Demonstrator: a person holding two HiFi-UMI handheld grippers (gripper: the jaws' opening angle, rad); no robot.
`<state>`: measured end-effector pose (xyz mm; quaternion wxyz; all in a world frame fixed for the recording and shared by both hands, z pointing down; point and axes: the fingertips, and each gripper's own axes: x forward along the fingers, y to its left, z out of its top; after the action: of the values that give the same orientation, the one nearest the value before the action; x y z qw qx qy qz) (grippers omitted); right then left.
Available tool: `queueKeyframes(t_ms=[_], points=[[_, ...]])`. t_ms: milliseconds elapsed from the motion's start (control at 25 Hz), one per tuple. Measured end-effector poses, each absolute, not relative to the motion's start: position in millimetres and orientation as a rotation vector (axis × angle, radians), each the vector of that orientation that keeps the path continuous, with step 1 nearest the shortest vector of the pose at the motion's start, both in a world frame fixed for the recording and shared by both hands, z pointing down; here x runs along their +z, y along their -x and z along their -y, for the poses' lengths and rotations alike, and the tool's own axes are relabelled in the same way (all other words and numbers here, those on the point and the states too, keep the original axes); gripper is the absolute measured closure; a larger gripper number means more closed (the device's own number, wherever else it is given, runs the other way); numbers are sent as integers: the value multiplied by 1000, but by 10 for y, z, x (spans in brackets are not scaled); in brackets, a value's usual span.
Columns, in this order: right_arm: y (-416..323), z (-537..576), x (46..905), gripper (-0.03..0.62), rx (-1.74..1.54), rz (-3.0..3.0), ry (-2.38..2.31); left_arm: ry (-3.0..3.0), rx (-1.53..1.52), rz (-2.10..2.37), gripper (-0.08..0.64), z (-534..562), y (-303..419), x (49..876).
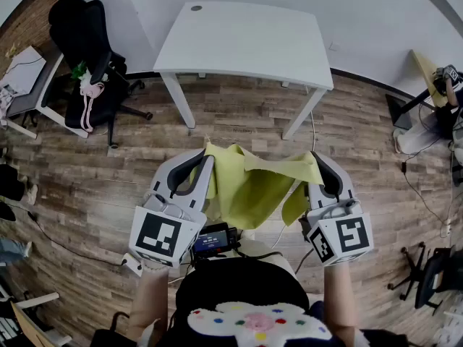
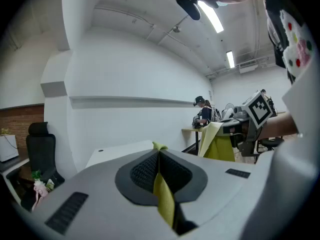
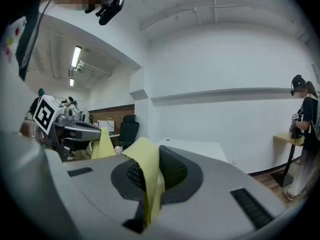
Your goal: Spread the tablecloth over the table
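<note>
The tablecloth (image 1: 249, 190) is yellow-green, thin and soft. It isn't on the white table (image 1: 246, 38) yet. It hangs in the air on the near side of the table, above the wooden floor (image 1: 108, 172), and no part of it touches the table. Its top edge runs from one gripper across to the other. The middle sags down in loose folds, and one small flap hangs lower on the right side.

The left gripper (image 1: 207, 157) is squeezed tight on one top corner of the cloth. A little tip of cloth pokes out past its dark pads (image 2: 142, 171), and a strip runs down between them. The right gripper (image 1: 316, 159) is squeezed tight on the other top corner (here the cloth folds over one pad and hangs down).

The two grippers are side by side, both on the near side of the table. They are well apart, with the cloth between them. Both point toward the table and tip down just a little. The left arm (image 1: 150, 302) and the right arm (image 1: 338, 302) reach forward toward the table, one behind each gripper.
</note>
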<state>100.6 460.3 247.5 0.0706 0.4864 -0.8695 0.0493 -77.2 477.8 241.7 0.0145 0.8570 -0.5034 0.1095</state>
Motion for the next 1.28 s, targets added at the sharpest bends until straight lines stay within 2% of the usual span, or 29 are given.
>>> queueKeyframes(t_ms=[680,1280], points=[[-1102,-4354,2247,560,142,2692,-1475,-2666,296,1616,543,-4618,578,2171],[-1520,-4211,1809,560,41,2788,-1516,-2677,277,1705,543,-4516,280,2021]])
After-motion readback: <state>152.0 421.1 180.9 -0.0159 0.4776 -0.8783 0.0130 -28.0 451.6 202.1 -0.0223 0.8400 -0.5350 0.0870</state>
